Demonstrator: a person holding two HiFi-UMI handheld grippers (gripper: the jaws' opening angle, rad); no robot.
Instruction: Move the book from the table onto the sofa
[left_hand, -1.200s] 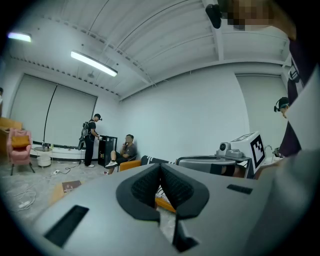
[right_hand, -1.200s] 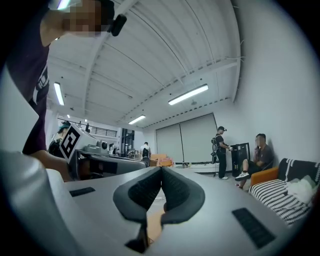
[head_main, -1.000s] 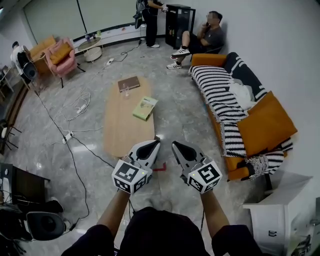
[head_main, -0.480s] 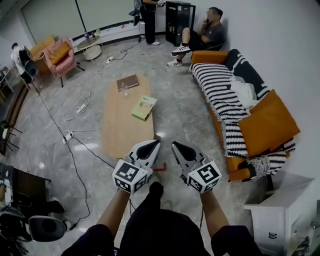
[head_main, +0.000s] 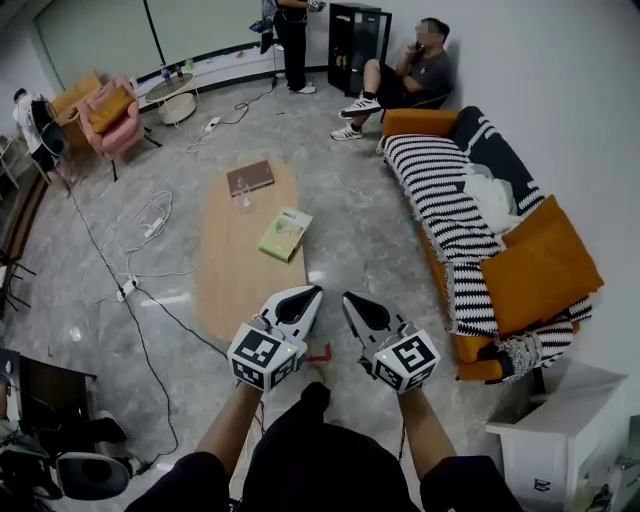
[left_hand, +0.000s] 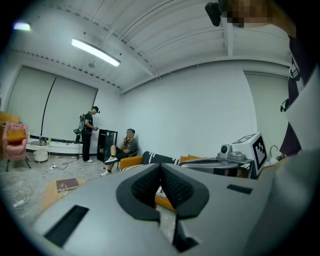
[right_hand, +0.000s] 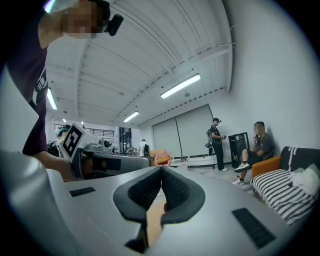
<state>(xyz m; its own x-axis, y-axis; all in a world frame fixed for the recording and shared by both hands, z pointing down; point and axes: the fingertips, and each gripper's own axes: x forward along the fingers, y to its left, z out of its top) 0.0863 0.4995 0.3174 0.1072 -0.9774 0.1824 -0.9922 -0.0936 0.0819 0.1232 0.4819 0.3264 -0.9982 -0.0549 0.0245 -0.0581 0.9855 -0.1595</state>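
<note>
Two books lie on the oval wooden table (head_main: 225, 285): a green book (head_main: 285, 233) near its right edge and a brown book (head_main: 250, 177) at its far end; the brown book (left_hand: 67, 185) also shows in the left gripper view. The sofa (head_main: 412, 123), orange with a striped blanket, stands along the right wall. My left gripper (head_main: 312, 293) and right gripper (head_main: 350, 299) hang side by side short of the table's near end, over the floor. Both are shut with nothing between the pads, as the left gripper (left_hand: 161, 165) and right gripper (right_hand: 161, 168) show in their own views.
A big orange cushion (head_main: 540, 265) and white cloth (head_main: 490, 195) lie on the sofa. One person sits on a chair (head_main: 405, 75) beyond it and another stands (head_main: 290, 40) at the back. Cables (head_main: 150, 225) run over the floor left of the table. A white cabinet (head_main: 555, 425) stands near right.
Both grippers, still shut and side by side, have moved forward towards the table. The table and sofa sit slightly nearer in the head view.
</note>
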